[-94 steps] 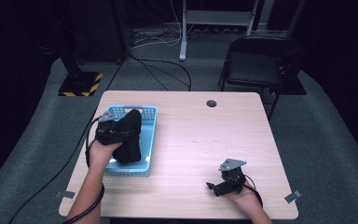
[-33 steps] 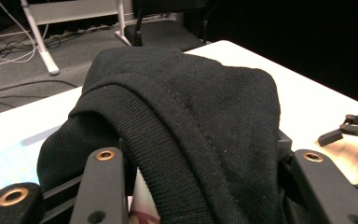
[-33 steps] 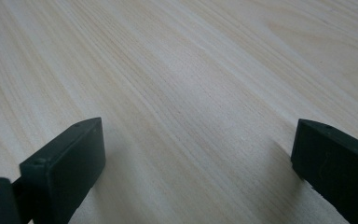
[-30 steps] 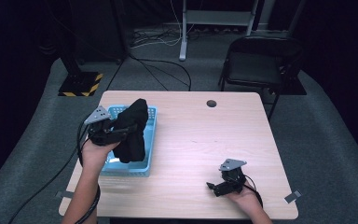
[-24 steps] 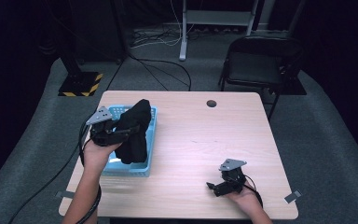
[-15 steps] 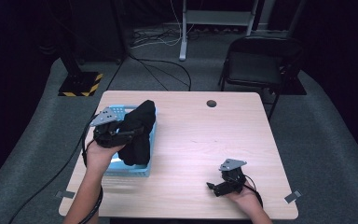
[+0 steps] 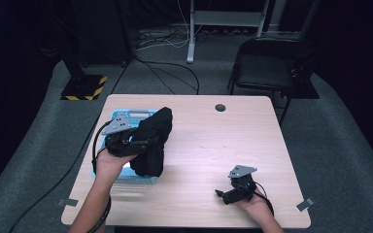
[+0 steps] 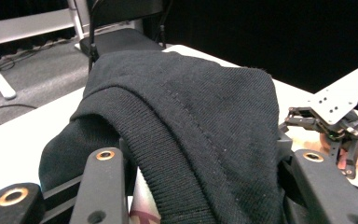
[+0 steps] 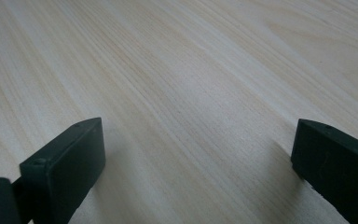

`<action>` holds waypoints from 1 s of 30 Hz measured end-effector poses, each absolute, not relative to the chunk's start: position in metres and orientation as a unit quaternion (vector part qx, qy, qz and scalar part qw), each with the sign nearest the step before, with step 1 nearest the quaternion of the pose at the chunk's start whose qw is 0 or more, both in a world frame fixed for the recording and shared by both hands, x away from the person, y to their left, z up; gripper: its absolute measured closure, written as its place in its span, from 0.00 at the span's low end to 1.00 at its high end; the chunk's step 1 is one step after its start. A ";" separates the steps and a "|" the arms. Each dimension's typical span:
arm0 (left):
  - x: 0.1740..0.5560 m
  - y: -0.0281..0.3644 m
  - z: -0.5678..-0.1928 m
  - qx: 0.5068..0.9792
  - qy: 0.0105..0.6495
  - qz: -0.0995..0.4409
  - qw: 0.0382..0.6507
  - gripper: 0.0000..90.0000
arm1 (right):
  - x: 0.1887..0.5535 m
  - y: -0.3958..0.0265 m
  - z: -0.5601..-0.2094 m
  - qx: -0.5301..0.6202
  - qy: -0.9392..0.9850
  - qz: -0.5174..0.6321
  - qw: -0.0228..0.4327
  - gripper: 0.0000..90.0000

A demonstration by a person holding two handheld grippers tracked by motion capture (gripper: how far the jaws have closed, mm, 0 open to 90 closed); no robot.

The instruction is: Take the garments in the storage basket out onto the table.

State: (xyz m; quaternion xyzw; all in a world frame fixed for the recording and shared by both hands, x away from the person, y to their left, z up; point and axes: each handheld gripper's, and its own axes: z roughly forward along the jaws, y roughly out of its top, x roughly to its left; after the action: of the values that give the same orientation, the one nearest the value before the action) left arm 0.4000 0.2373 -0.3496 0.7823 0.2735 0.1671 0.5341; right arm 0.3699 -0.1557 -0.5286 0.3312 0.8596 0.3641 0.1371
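nearest the person, the right gripper [image 7: 222, 193] rests low on the wooden table [image 7: 213, 141] by its front edge, jaws spread wide with bare wood between them. further in, the left gripper [image 7: 145, 142] is clamped on a black knitted garment [image 7: 153, 141] (a ribbed hem lies across the jaws in the left gripper view). the garment hangs bunched above the table, over the right side of a blue basket [image 7: 126, 116] standing near the table's left edge. beyond the table stands a dark folding chair [image 7: 267, 68].
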 end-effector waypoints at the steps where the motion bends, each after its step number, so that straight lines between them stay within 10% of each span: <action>1: 0.399 0.236 -0.349 0.782 0.272 0.167 0.535 0.56 | 0.370 -0.156 -0.529 0.331 0.860 0.364 0.137 0.02; 30: 0.385 0.204 -0.349 0.799 0.215 0.125 0.548 0.56 | 0.370 -0.156 -0.529 0.331 0.860 0.364 0.137 0.02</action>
State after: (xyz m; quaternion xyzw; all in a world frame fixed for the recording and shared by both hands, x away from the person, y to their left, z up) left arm 0.3854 0.2044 -0.3490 0.7985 0.2149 0.1253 0.5482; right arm 0.3698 -0.1557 -0.5286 0.3313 0.8596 0.3641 0.1370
